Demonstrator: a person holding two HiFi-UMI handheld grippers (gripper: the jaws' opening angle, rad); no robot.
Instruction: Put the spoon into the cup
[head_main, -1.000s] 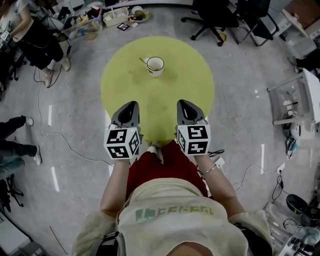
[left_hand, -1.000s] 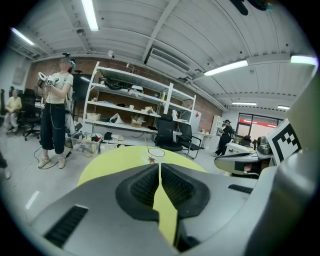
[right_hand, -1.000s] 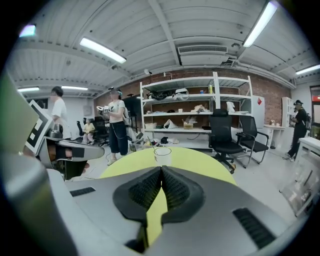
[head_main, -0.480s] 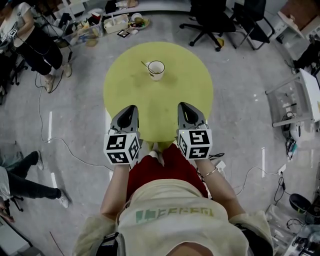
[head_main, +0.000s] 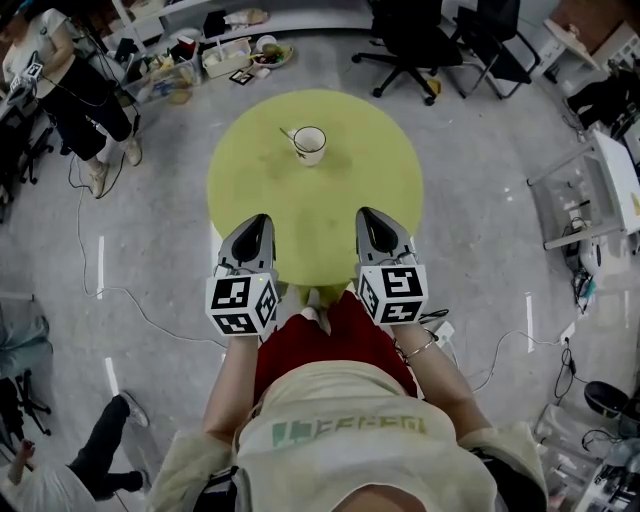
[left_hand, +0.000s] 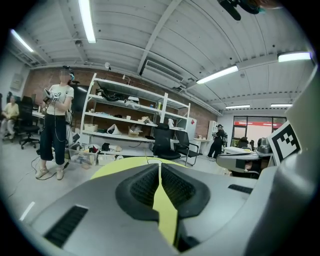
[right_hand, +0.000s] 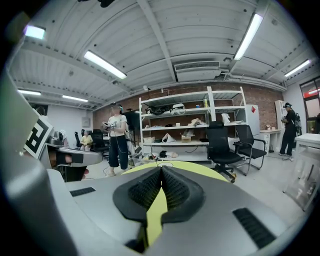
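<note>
A white round cup (head_main: 309, 144) stands upright toward the far side of the round yellow-green worktop (head_main: 345, 205). A thin spoon (head_main: 287, 132) lies just beside it, to its left.

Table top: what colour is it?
The table is plain yellow-green; the head view shows it best.

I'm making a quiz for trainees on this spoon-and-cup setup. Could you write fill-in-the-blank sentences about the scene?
The cup stands on a yellow table whose shape is ___. The spoon lies on the table, outside the ___. The left hand-held gripper and the right hand-held gripper both have their jaws ___, with nothing between them.
Missing words: round; cup; shut.
</note>
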